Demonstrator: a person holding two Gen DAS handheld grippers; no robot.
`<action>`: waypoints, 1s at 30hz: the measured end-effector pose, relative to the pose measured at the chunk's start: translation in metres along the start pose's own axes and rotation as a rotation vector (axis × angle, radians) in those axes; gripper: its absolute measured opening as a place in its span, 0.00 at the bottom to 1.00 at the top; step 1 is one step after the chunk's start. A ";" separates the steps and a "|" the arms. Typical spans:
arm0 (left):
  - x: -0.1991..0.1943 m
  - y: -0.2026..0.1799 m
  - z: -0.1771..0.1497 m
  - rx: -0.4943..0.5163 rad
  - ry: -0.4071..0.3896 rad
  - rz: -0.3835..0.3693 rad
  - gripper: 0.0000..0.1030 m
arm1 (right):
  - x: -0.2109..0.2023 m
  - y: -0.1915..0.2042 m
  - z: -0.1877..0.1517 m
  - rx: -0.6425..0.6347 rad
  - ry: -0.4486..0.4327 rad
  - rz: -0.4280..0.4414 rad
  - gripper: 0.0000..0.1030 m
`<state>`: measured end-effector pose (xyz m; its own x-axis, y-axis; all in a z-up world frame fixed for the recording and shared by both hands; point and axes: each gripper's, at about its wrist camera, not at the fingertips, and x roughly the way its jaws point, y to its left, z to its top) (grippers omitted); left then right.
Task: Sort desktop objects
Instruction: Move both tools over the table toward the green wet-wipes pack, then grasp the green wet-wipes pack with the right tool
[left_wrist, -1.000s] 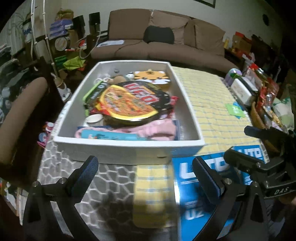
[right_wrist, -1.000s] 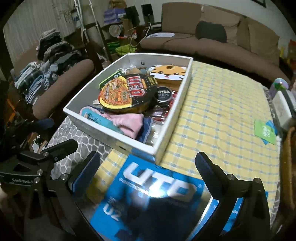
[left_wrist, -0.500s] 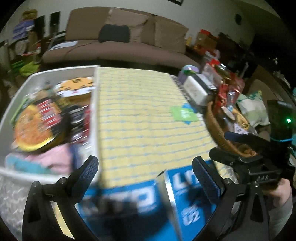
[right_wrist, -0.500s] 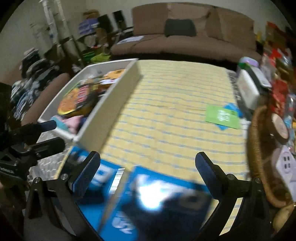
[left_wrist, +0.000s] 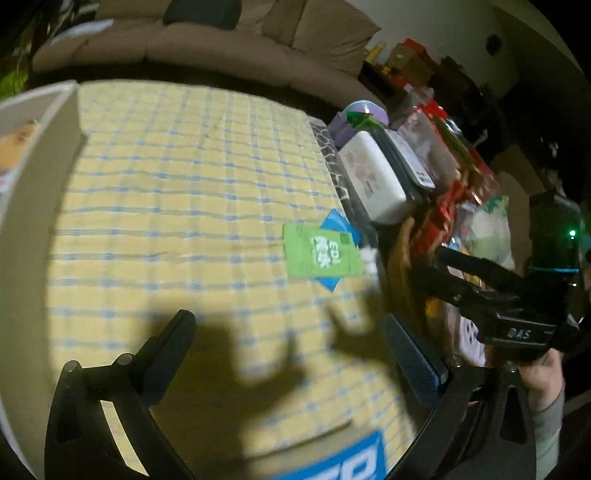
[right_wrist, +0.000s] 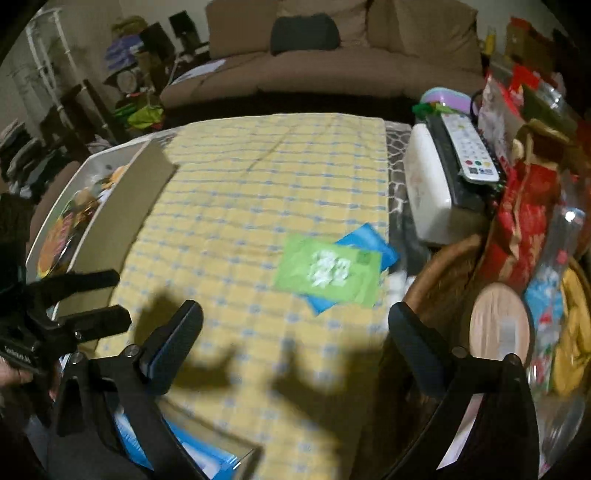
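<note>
- Yellow checked cloth (right_wrist: 240, 192) is spread over the table.
- Green packet (right_wrist: 328, 271) is seen at two o'clock, on a blue packet (right_wrist: 373, 240).
- Left gripper (left_wrist: 291, 354) is held apart, empty.
- Right gripper (right_wrist: 295, 332) is closing, nothing between.

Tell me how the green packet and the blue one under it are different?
The green packet lies on top, fully in view; the blue packet sits underneath, only its corners showing. The green packet has white writing; no writing shows on the blue packet. Both lie flat on the yellow checked cloth.

Both grippers swing rightward off the white bin (right_wrist: 122, 218) — green packet (right_wrist: 328, 271) now sits ahead; right gripper (right_wrist: 295, 328) jaws closing slightly, empty.
</note>
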<state>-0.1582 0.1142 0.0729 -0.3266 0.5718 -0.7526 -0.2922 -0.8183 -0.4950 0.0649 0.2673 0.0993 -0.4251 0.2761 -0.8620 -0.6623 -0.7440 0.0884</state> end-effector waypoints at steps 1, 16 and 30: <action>0.012 0.000 0.005 -0.016 0.003 -0.021 1.00 | 0.009 -0.007 0.007 0.011 0.011 0.006 0.93; 0.120 -0.025 0.033 0.132 0.117 -0.034 0.93 | 0.126 -0.043 0.035 0.068 0.264 -0.104 0.55; 0.154 -0.039 0.026 0.235 0.173 0.003 0.93 | 0.162 -0.026 0.044 -0.057 0.456 -0.105 0.54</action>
<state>-0.2198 0.2357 -0.0122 -0.1758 0.5347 -0.8266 -0.4980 -0.7726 -0.3938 -0.0140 0.3576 -0.0208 -0.0346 0.0659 -0.9972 -0.6468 -0.7621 -0.0279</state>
